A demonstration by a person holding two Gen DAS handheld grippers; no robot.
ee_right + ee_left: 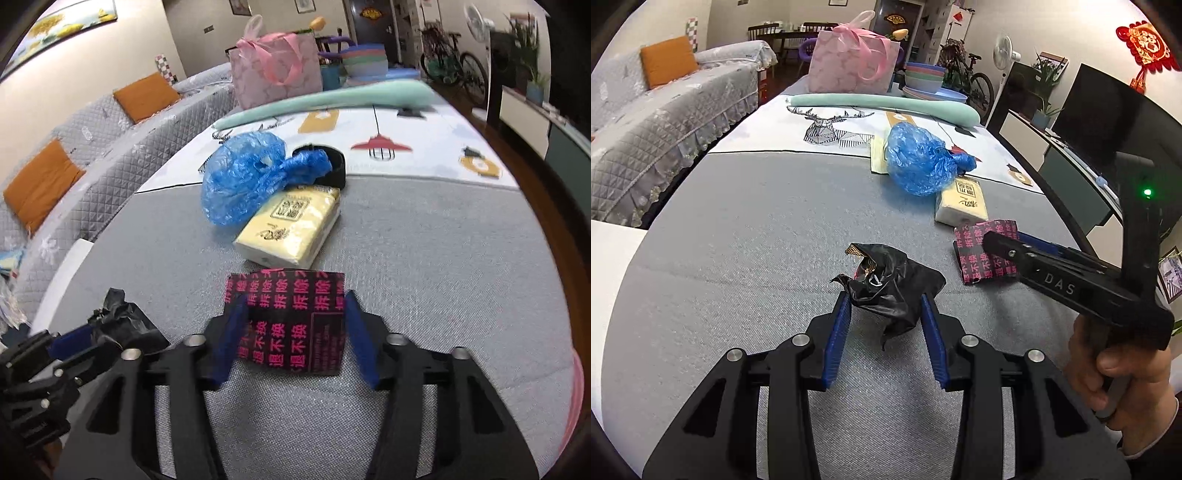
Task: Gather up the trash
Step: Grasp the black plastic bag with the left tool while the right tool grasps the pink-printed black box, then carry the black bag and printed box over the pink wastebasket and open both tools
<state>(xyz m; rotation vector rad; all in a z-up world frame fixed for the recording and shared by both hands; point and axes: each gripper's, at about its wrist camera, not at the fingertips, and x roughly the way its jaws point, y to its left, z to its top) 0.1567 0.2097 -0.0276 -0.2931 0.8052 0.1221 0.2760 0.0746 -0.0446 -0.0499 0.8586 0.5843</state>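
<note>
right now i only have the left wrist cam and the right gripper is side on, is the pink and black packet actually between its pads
Observer: Yes. In the right wrist view the packet lies flat on the grey cloth, with the right gripper straddling it. One blue pad stands at each side edge, and the packet is not yet bent or lifted.
Operator: ok, anything hidden behind the blue bag
Observer: A black ring-shaped band sits behind the blue bag, at the far end of the tissue pack.
</note>
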